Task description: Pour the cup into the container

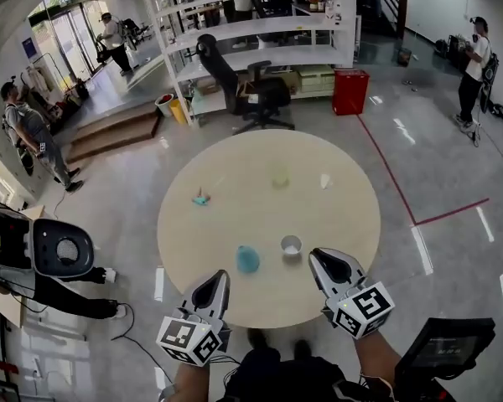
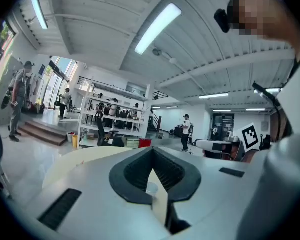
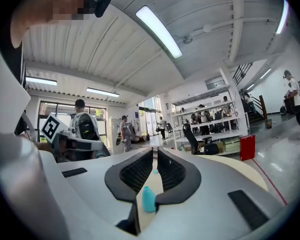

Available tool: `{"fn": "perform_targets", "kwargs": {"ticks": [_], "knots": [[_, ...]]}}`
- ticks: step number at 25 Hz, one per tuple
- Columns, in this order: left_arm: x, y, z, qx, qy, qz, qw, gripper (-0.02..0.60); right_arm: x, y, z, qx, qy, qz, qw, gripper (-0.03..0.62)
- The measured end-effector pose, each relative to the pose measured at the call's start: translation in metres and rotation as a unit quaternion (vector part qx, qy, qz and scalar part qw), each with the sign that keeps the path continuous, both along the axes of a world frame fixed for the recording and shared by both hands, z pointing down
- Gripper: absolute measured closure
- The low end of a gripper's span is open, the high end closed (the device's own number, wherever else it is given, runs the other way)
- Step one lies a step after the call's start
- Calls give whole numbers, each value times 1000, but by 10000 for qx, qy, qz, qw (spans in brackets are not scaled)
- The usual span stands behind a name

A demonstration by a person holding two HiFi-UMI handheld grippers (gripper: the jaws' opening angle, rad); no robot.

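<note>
Cup: white cup [image 1: 291,244], upright on the counter [image 1: 235,166], near the edge closest to me, apart from both grippers.
Container: blue container [image 1: 248,259], just beside the cup on its left, not touching. I judge this to be the pour target, not certain.
L gripper [image 1: 223,275]: jaws meet at the tips, nothing held.
R gripper [image 1: 318,255]: jaws together, thin slit only, empty.
Handling (my est.): cup looks small, light and thin-walled. It should crush under hard squeeze and skid or tip if nudged. Fill level can't be seen.
Grip pt: mid-wall, pads across dia., light pressure. Avoid the rim.
Req: I must open the jaws before approach and keep the cup level until it's over the container.
</note>
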State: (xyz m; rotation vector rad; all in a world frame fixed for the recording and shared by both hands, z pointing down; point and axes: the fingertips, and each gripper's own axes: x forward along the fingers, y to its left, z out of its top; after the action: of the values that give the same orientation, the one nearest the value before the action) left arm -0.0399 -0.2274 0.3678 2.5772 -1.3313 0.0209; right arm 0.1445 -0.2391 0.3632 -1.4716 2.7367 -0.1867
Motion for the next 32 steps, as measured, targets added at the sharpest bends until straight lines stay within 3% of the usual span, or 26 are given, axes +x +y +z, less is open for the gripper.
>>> {"fn": "perform_targets", "kwargs": {"ticks": [11, 14, 17, 21, 26, 32], "knots": [[-45, -90, 22, 8, -72, 500, 9987, 592, -36, -70, 16, -236, 50, 648, 9976, 517], [-41, -104, 33, -185, 27, 599, 9980, 592, -35, -80, 19, -341, 200, 767, 9963, 500], [-36, -114, 42, -318, -112, 556, 9979, 592, -29, -87, 31, -559, 270, 736, 9954, 472], [-46, -141, 73, -771, -283, 91, 9966, 592, -22, -111, 59, -741, 453, 571, 9946, 424], [-52, -151, 126, -1292, -533, -156, 9901, 592, -5, -119, 134, -1528, 436, 557, 9857, 344], [-63, -140, 226, -2388, -748, -554, 9666, 592, -7, -105, 234, -2428, 719, 192, 9672, 281]]}}
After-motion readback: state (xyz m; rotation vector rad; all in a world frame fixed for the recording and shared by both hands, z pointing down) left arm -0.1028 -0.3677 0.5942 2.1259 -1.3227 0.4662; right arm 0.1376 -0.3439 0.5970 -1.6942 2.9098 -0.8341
